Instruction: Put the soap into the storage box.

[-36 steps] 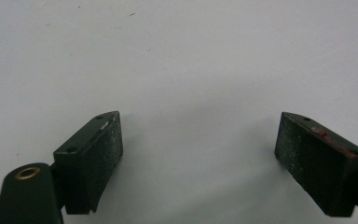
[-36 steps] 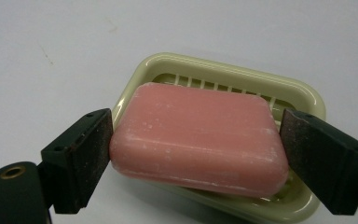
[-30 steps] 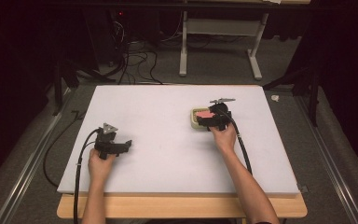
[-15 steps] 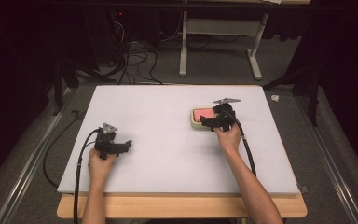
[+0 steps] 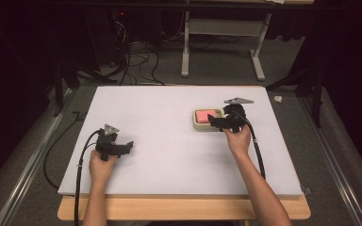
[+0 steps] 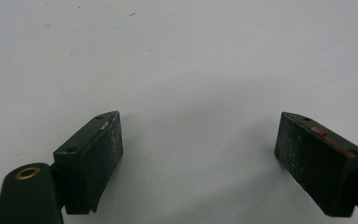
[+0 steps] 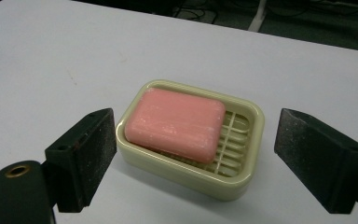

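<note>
Nothing lifted yet: right gripper [image 7: 196, 163] spread wide either side of soap dish [image 7: 242, 179], pink soap [image 7: 175, 123] inside. Left gripper [image 6: 198, 161] spread, empty, on bare counter [image 5: 160, 108].

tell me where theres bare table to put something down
Most of the white table is bare: the whole middle between the left gripper and the soap dish, plus the far left corner. It is crowded only around the dish, where the open right gripper sits.
</note>
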Available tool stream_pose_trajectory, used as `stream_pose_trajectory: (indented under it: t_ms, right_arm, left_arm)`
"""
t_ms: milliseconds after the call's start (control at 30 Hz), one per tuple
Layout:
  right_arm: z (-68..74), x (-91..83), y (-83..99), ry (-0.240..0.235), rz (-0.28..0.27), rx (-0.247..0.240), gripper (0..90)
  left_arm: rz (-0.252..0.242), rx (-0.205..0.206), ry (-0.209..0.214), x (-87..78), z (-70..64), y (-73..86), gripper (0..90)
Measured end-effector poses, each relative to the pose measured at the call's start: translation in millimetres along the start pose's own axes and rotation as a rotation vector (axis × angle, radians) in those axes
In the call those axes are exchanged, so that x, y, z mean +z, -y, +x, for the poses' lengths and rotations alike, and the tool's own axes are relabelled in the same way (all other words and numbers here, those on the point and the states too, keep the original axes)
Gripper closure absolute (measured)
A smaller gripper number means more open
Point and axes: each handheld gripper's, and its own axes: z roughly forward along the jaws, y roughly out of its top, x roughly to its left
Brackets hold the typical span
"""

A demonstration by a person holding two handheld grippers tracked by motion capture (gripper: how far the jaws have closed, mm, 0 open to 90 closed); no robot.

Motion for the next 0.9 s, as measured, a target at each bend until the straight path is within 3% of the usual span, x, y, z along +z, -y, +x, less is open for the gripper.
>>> stream_pose_trajectory:
  t_ms: [900]
  right_arm:
    - [-22.0,-28.7,14.7,0.002,-0.02,0.022,15.7]
  left_arm:
    - [0.0,0.0,0.001,0.0,0.0,0.0,15.5]
